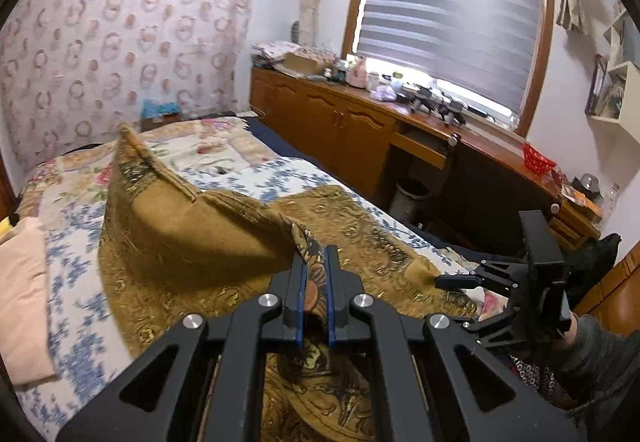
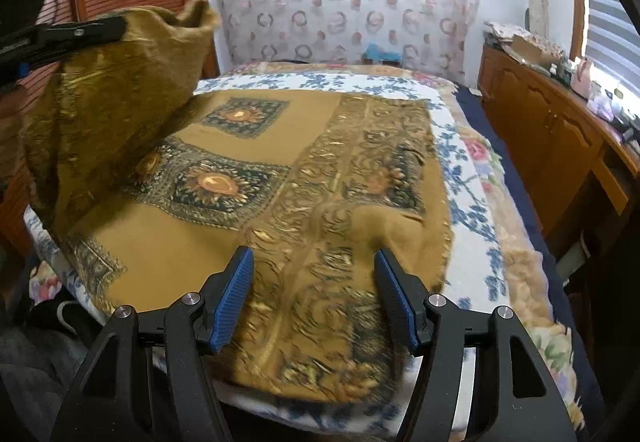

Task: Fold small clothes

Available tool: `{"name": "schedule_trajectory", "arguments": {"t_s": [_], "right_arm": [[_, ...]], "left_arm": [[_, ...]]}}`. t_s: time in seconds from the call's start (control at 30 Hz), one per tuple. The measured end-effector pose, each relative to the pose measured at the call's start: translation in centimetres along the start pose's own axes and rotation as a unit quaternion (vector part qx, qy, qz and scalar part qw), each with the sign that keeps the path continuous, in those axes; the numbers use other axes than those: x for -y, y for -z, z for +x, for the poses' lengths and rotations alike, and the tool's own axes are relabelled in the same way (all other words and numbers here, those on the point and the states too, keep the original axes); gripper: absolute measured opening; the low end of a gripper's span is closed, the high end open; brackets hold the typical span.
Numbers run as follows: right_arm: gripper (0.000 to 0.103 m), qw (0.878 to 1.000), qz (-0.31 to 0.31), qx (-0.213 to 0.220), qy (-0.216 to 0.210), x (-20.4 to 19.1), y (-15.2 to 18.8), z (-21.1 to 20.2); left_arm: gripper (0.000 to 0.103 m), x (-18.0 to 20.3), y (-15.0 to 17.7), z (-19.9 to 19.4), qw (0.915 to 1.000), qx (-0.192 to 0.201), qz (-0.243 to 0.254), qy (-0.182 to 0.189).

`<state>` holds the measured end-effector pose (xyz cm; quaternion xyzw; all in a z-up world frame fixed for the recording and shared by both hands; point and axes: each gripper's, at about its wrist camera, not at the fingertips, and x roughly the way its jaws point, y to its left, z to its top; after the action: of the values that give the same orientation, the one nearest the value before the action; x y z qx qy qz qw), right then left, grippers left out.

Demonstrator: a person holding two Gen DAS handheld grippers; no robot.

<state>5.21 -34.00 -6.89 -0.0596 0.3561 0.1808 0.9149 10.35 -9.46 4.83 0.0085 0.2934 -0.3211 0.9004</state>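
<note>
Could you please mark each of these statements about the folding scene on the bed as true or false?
1. The left gripper is shut on the mustard patterned cloth. True.
2. The right gripper is clamped on a corner of the cloth. False: its jaws stand wide open above the cloth's near edge, holding nothing.
3. Part of the cloth is lifted off the bed. True: the left side rises in a peak.
4. The window blind is fully raised. False: it is lowered, with only a bright strip at the bottom.
5. A folded peach garment lies on the bed. True.
</note>
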Motion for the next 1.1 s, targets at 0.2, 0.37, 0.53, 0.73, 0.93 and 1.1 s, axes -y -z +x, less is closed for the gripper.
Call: {"name": "schedule_trajectory", "arguments": {"t_s": [0.2, 0.37, 0.53, 0.73, 0.93, 1.1], "right_arm": [[0.064, 1.0, 0.02, 0.009, 0.008, 2.0, 0.6, -1.1], [0.064, 0.999, 0.032, 0.014, 0.01, 3.2, 1.0, -1.8], [0.064, 0.999, 0.04, 0.016, 0.009, 4.0, 1.5, -2.0], [0.064, 0.998, 0.047, 0.025, 0.02, 4.8, 1.5, -3.0], [0.064, 0.997, 0.056, 0.044, 0.037, 6.2, 1.2, -5.0], [0.064, 0.995, 0.066, 0.055, 0.044, 7.3, 1.0, -6.1]], "left_arm": [[0.004, 1.7, -0.1, 4.8, 0.9988, -0.045, 0.009, 0.015], [0.004, 2.4, 1.6, 8.7, 0.9949, -0.097, 0.011, 0.024], [0.004, 3.8, 3.1, 10.4, 0.9913, -0.127, 0.01, 0.033], [0.003, 5.2, 0.3, 9.5, 0.9931, -0.1, 0.009, 0.06], [0.003, 9.2, -4.1, 7.6, 0.9929, -0.06, 0.022, 0.1], [0.007, 11.2, -5.5, 7.5, 0.9928, -0.052, 0.036, 0.102]]}}
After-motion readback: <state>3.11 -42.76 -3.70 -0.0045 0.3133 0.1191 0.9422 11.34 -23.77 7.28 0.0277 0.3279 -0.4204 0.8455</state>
